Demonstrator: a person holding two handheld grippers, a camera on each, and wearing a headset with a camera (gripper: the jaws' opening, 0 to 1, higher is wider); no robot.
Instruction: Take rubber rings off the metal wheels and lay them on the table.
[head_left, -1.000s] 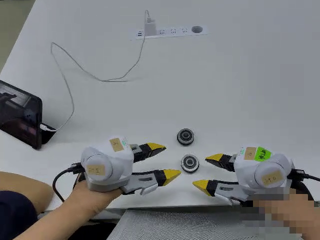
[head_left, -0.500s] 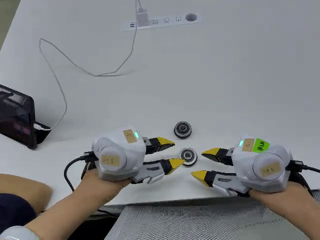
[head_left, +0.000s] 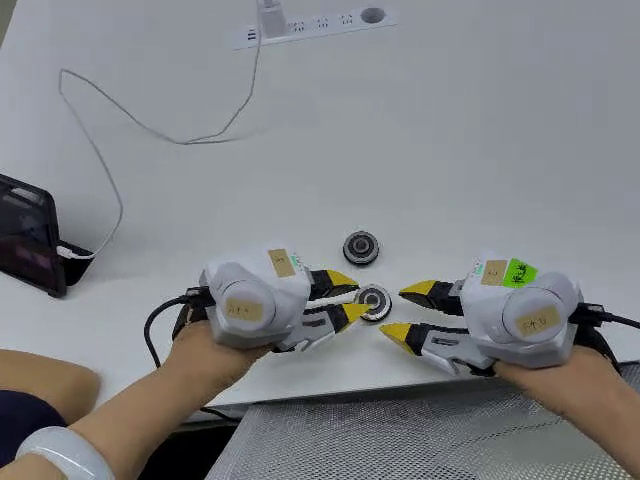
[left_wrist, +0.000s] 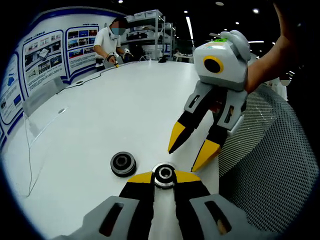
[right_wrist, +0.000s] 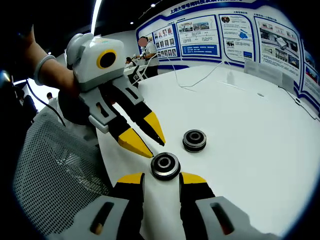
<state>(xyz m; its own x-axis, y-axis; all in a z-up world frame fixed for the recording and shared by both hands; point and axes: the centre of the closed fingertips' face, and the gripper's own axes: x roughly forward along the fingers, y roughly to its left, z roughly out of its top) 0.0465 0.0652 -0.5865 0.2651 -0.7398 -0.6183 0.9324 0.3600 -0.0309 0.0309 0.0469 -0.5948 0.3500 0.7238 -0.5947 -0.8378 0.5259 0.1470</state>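
Though farther off a second ago, left gripper (head_left: 352, 297) and right gripper (head_left: 395, 312) now beside near wheel (head_left: 375, 302), jaws open, empty.

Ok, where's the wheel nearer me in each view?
Head view: nearer wheel, low centre.
Left gripper view: bottom centre, at that view's own jaw tips.
Right gripper view: just below centre, ahead of its own jaws.
Shared landmark: the second wheel beside it.

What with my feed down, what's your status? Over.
Left gripper open, right gripper open. Near wheel between their tips, ungripped. Far wheel beyond, untouched. Path unobstructed.
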